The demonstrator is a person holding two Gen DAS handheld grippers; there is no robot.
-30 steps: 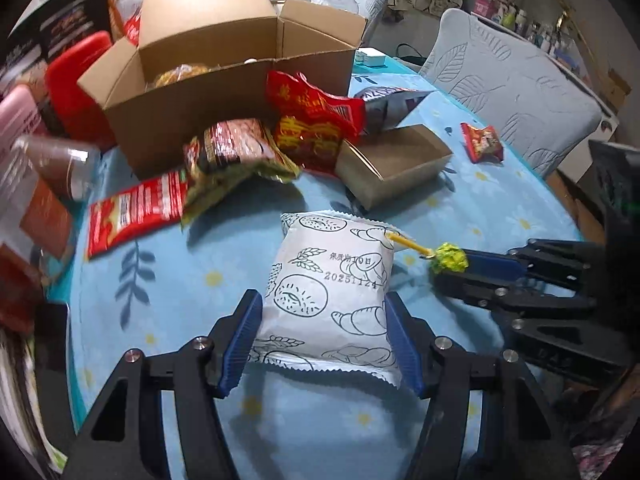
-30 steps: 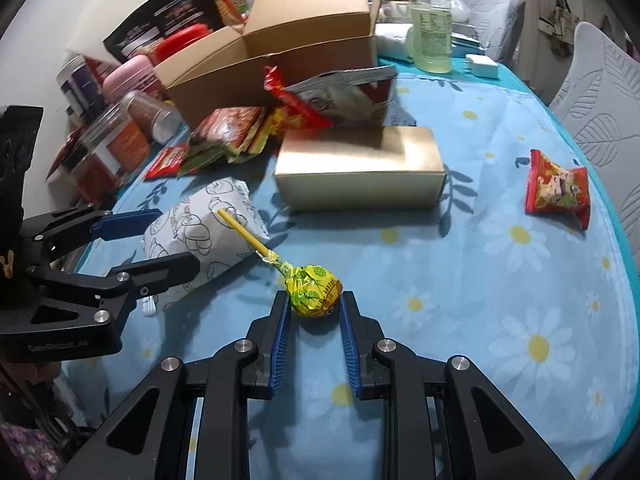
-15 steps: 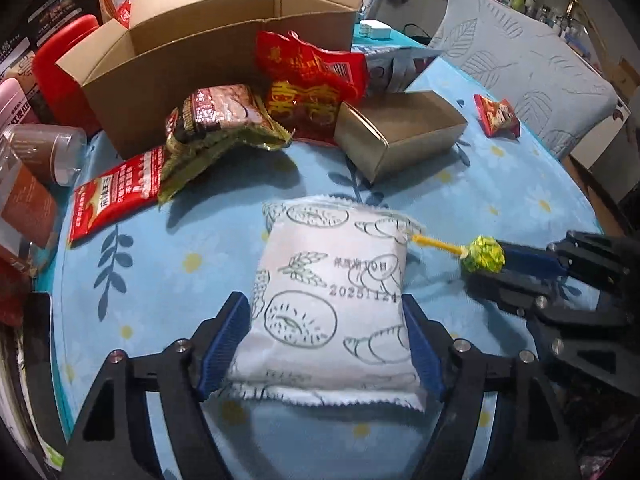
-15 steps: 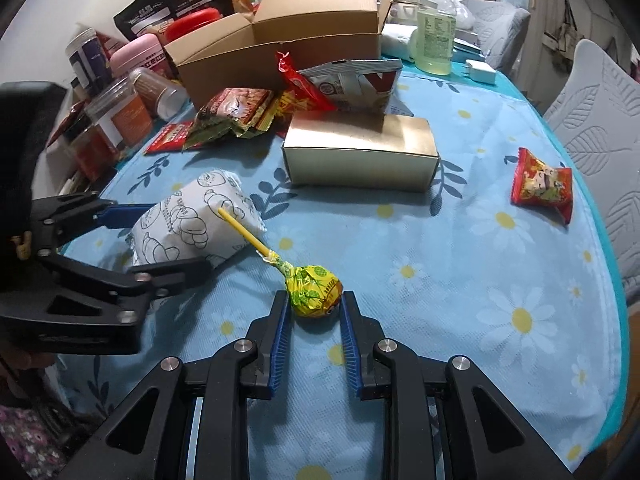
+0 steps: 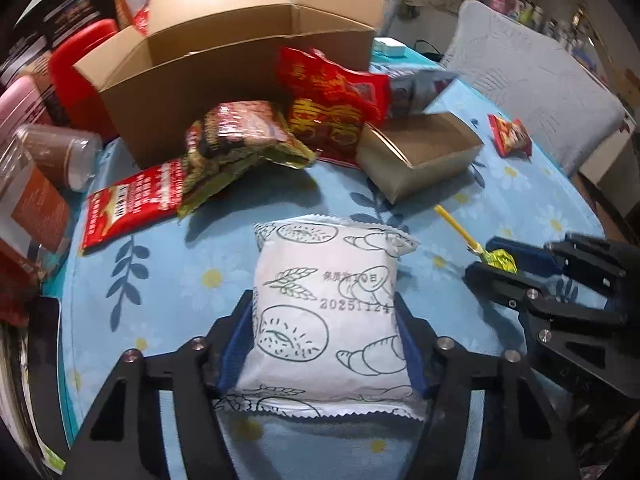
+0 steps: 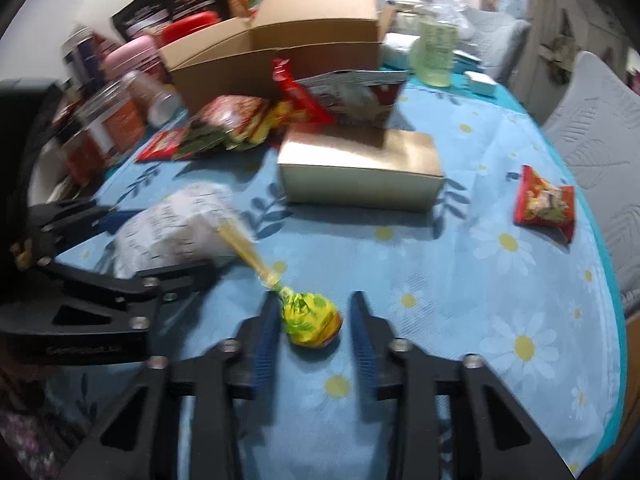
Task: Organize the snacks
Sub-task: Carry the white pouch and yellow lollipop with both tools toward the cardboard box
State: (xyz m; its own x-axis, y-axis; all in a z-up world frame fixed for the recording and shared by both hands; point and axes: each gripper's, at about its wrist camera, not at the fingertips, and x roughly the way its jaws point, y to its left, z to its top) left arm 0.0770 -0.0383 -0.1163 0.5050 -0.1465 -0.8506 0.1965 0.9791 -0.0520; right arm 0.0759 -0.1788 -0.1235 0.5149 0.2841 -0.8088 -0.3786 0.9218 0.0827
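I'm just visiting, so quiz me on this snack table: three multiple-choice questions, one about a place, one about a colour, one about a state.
1. Where is the lollipop?
A. on the floor
B. between the fingers of the right gripper
C. on a chair

2. What colour is its stick?
A. yellow
B. black
C. pink

3. The big cardboard box is:
A. taped shut
B. flattened
C. open at the top

Answers: B, both views show it there; A, the stick is plainly yellow; C, its flaps stand open.

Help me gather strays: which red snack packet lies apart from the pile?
The small red packet by the grey chair, alone on the cloth; the other red ones crowd the cardboard box.
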